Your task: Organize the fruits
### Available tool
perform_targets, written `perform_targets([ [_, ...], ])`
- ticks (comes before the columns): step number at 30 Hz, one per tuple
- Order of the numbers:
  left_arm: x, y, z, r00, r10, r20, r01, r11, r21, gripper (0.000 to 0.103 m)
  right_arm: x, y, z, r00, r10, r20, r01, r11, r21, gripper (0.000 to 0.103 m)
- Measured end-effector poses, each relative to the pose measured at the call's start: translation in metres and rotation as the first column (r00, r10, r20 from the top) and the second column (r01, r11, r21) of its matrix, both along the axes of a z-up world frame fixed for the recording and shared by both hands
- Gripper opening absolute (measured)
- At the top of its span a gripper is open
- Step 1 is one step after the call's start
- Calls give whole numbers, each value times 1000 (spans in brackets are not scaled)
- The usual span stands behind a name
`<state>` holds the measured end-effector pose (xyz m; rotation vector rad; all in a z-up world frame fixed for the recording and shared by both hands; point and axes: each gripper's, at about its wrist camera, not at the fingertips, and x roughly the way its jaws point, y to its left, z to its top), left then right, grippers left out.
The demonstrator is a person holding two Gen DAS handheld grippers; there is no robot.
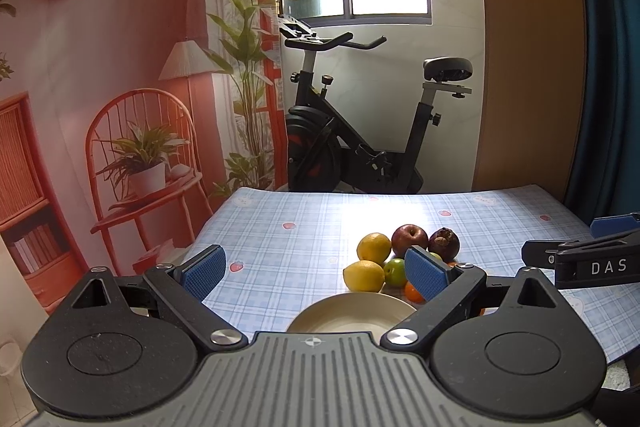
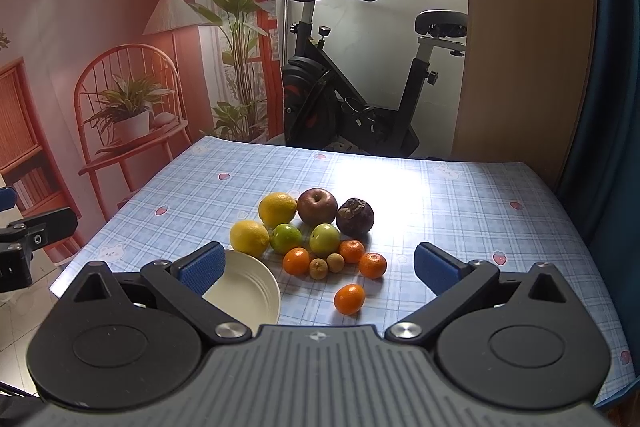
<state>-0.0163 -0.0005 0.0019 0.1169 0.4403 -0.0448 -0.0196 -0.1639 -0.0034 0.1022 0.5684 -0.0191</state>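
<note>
Blue checked cloth point(image 2: 440, 195) covers table; we see fruit clustered mid-table. Back row: lemon point(image 2: 277, 209), apple point(image 2: 317, 206), mangosteen point(image 2: 355, 217). Second lemon point(image 2: 249, 237) touches rim of white plate point(image 2: 256, 291). Two green fruits point(image 2: 286, 238) point(image 2: 324, 238) behind four oranges point(image 2: 296, 261) point(image 2: 352, 251) point(image 2: 373, 265) point(image 2: 349, 299) and two small brown fruits point(image 2: 318, 268) point(image 2: 335, 262). We hold left gripper point(image 1: 316, 271) spread wide over plate point(image 1: 352, 315), empty. Right gripper point(image 2: 320, 265) also spread, empty, above oranges. Exercise bike point(image 2: 352, 83) behind table.
</note>
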Motion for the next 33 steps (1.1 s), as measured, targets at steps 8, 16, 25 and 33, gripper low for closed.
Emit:
perform_targets([
  [8,0,-1,0,1000,1,0,-1,1000,-1,98,0,-1,0,1000,-2,6,2,1000,-4,103],
  [16,1,0,0,1000,-2,-1,1,1000,-7,98,-1,-1,-1,1000,-3,9,3,1000,-6,103],
  [25,0,-1,1,1000,-2,-1,2,1000,-12,98,-2,-3,0,1000,-4,13,4,1000,-10,103],
  [33,-1,0,1,1000,-3,1,3,1000,-15,98,-1,-3,1,1000,-4,15,4,1000,-12,103],
])
